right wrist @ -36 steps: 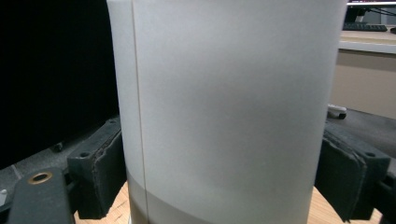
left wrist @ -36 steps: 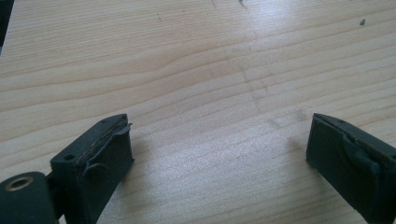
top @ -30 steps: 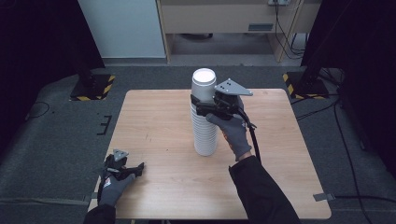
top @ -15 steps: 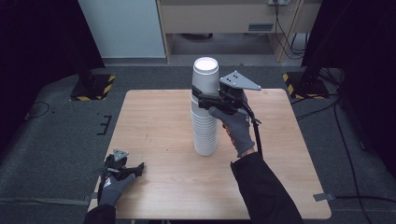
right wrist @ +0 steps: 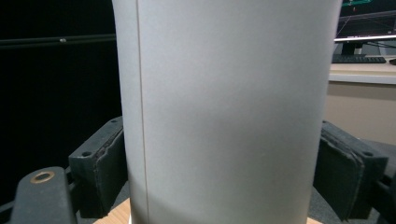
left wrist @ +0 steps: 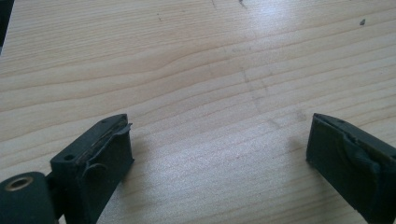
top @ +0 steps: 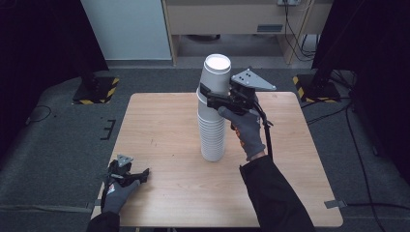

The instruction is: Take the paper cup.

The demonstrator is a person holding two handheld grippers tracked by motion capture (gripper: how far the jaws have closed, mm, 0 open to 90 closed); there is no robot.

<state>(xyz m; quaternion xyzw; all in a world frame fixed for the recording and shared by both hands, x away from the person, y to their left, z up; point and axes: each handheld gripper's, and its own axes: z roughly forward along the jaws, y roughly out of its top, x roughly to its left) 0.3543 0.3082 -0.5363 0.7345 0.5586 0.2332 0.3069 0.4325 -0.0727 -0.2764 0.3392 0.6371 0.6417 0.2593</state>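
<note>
A tall stack of upturned white paper cups (top: pixel 212 137) stands near the middle of the wooden table (top: pixel 159 121). Its top cup (top: pixel 216 72) is raised partway off the stack, and my right gripper (top: pixel 209 98) is shut on that cup's side from the right. In the right gripper view the cup's wall (right wrist: pixel 224 93) sits between both pads (right wrist: pixel 100 172), which press against it. My left gripper (top: pixel 140 175) rests low at the table's front left corner. It stands open over bare wood (left wrist: pixel 219 140), holding nothing.
Black-and-yellow stand bases sit on the floor behind the table at left (top: pixel 94 92) and right (top: pixel 314 84). A white panel (top: pixel 125 29) and a beige cabinet (top: pixel 232 19) stand farther back. The right gripper's cable (top: pixel 267 140) hangs along the forearm.
My right gripper has risen with the top cup, drawing it higher off the stack. The left gripper has stayed put.
</note>
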